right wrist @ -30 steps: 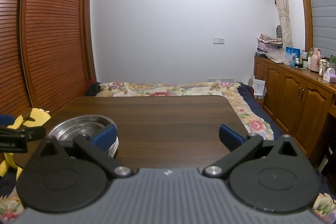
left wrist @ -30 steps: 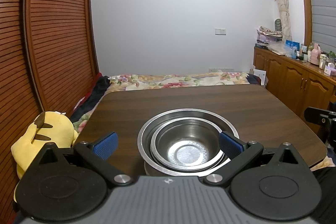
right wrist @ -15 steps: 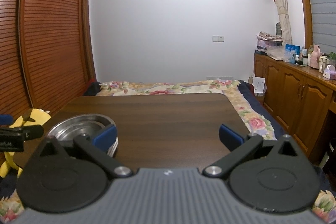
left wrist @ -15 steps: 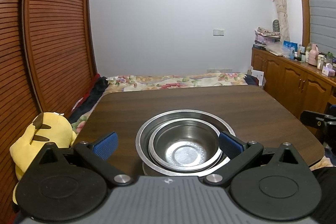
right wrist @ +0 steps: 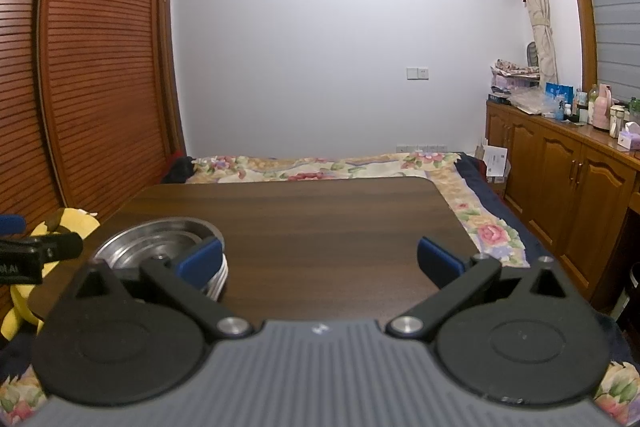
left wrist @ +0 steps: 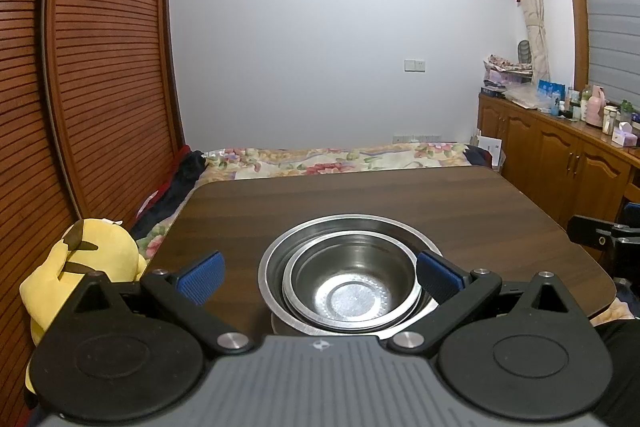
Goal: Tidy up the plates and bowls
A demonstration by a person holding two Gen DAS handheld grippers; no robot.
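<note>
Nested round steel bowls (left wrist: 352, 287) on dark wooden desk (left wrist: 360, 203).
Left claw (left wrist: 320, 277) wide open, empty, bowls at 12 o'clock; right claw (right wrist: 320, 261) wide open, empty.

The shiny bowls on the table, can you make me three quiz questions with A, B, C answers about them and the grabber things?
1. Where is the smaller bowl?
A. nested inside the bigger bowl
B. on the bed
C. upside down on the floor

2. What colour are the left gripper finger pads?
A. red
B. blue
C. green

3. How is the right gripper?
A. shut on a bowl
B. shut on a spoon
C. open, holding nothing

Answers: 1 A, its rim sits within the bigger rim. 2 B, both pads show blue. 3 C, only bare table lies between its fingers.
</note>
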